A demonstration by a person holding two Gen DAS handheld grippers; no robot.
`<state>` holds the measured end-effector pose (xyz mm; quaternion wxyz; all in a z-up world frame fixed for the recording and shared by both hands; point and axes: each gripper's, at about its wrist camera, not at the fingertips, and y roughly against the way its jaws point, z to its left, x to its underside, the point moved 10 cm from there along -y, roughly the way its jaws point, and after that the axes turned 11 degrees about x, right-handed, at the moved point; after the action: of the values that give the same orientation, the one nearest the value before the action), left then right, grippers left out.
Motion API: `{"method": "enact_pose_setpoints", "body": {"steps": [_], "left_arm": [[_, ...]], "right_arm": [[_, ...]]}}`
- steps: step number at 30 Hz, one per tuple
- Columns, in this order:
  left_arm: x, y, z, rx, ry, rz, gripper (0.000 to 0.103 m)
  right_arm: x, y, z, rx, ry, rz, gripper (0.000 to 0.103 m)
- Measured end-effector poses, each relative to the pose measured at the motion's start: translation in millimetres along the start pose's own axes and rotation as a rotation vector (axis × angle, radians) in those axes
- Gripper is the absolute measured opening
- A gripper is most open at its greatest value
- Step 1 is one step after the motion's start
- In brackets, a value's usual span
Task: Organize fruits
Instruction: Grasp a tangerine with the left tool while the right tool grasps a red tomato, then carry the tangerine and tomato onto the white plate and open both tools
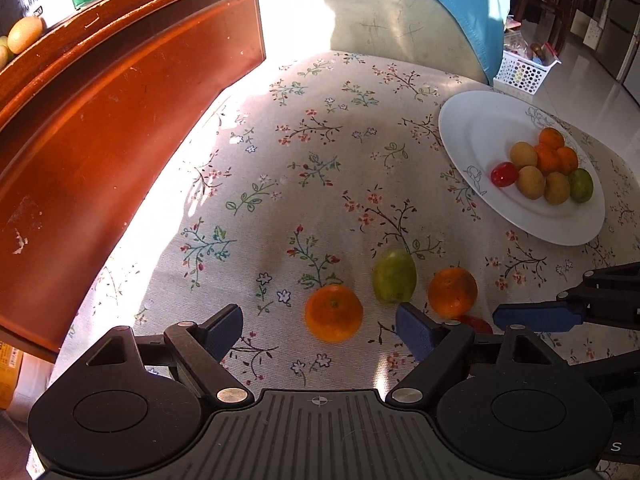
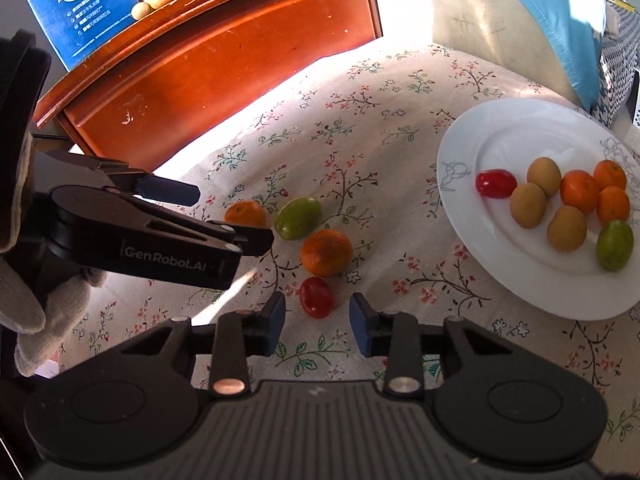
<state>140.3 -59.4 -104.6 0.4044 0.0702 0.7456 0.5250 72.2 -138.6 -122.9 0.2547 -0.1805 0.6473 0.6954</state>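
Left tongs open around an orange, right tongs open by a red tomato, neither gripped

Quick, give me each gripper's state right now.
Left gripper: open, empty, above an orange.
Right gripper: open, holding nothing, red tomato just ahead of its jaws.

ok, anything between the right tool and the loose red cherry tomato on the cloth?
Nothing visible. The small red cherry tomato lies just ahead of the open right tool, with only bare floral tablecloth in the gap.
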Motion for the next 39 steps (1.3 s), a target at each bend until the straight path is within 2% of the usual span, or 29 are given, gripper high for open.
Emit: {"method": "enact_pose_setpoints", "body": {"steps": [6, 16, 18, 21, 23, 24, 32, 39], "left_arm": [[-2, -4, -2, 0.011, -0.003, -0.023, 0.082], [3, -14, -3, 0.026, -0.002, -0.005, 0.064], [2, -14, -3, 0.033, -0.002, -0.012, 0.059], [1, -13, -5, 0.038, -0.011, -0.022, 0.047], [0, -12, -5, 0.04, -0.012, -0.027, 0.033], [0, -12, -5, 0.042, -0.01, -0.028, 0.031], [0, -5, -8, 0.052, 0.01, -0.035, 0.029], [-11, 13, -10, 0.053, 0.03, -0.084, 0.029]], "right_arm": [[0, -4, 2, 0.021, 0.03, -0.012, 0.028], [-1, -6, 3, 0.032, 0.045, -0.028, 0.019], [-1, -6, 4, 0.033, 0.048, -0.03, 0.019], [-1, -6, 4, 0.033, 0.052, -0.033, 0.019], [0, -6, 3, 0.031, 0.048, -0.032, 0.019], [0, -6, 3, 0.03, 0.046, -0.031, 0.019], [0, -2, 3, 0.012, 0.027, -0.023, 0.018], [-10, 12, 0, -0.016, 0.0, -0.052, 0.018]]}}
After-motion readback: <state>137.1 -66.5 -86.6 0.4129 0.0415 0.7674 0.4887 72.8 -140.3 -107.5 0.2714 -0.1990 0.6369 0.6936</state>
